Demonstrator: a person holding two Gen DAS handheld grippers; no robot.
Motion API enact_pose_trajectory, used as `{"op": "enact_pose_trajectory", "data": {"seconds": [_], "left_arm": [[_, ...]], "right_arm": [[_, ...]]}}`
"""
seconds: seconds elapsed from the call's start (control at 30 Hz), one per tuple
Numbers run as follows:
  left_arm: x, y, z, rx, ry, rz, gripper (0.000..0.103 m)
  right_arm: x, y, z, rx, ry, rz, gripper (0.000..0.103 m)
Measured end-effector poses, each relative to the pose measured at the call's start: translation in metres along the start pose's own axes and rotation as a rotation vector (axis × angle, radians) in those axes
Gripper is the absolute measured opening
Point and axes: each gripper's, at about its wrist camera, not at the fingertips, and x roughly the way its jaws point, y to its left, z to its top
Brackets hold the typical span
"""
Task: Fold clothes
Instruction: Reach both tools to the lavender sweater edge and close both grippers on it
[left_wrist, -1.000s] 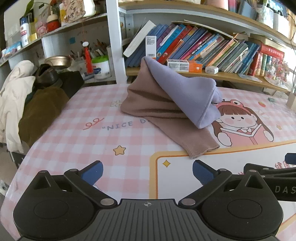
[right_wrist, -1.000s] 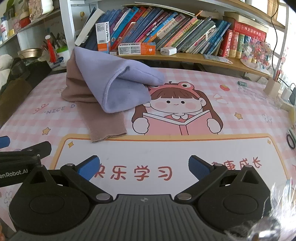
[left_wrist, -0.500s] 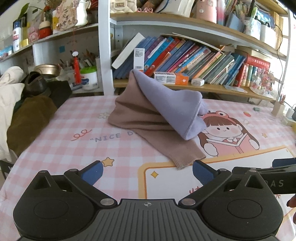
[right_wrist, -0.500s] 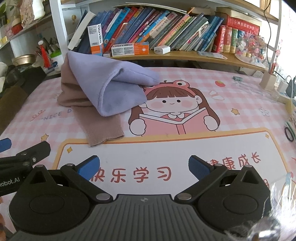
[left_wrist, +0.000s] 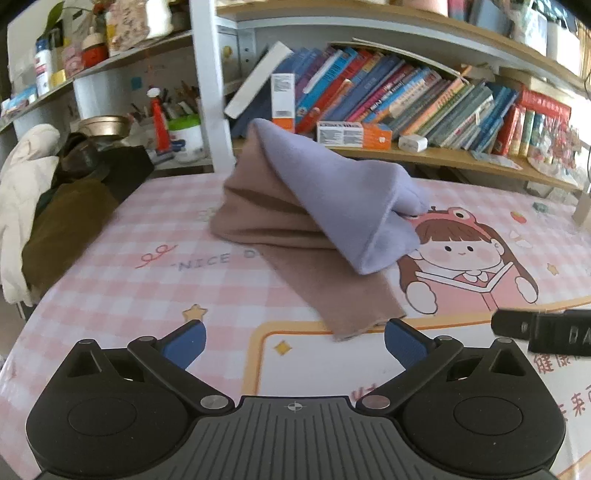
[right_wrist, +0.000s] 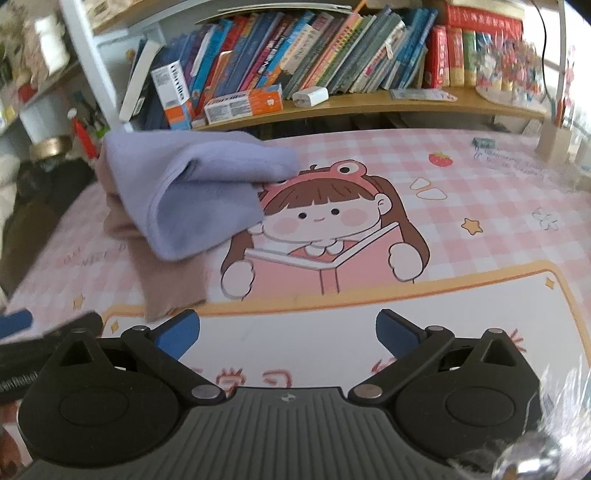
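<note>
Jaws apart, both grippers empty; two garments, seemingly: lilac garment (left_wrist: 343, 206) over brown garment (left_wrist: 295, 254).

Soft matt fleece clothes (left_wrist: 332, 206) (glossy mat (left_wrist: 110, 295)).

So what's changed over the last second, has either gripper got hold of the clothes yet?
Not yet. Both grippers moved in toward the pile: the left gripper now has the brown garment's hem just ahead of its fingertips, and the right gripper also sits closer. Both are open and empty as before. The purple garment lies draped over the brown one, unmoved.
</note>
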Motion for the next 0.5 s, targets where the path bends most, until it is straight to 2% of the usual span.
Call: {"op": "enact_pose_trajectory", "data": {"seconds": [0.23, 0.43, 0.5], "left_arm": [[0.010, -0.022, 0.019, -0.003, -0.011, 0.089, 0.103], [0.020, -0.042, 0.037, 0.020, -0.027, 0.160, 0.103], [0.023, -0.050, 0.044, 0.034, -0.035, 0.168, 0.103]], "right_arm": [[0.017, -0.032, 0.030, 0.049, 0.014, 0.115, 0.101], [0.043, -0.056, 0.065, 0.178, 0.068, 0.315, 0.100], [0.050, -0.060, 0.075, 0.210, 0.082, 0.351, 0.097]]}}
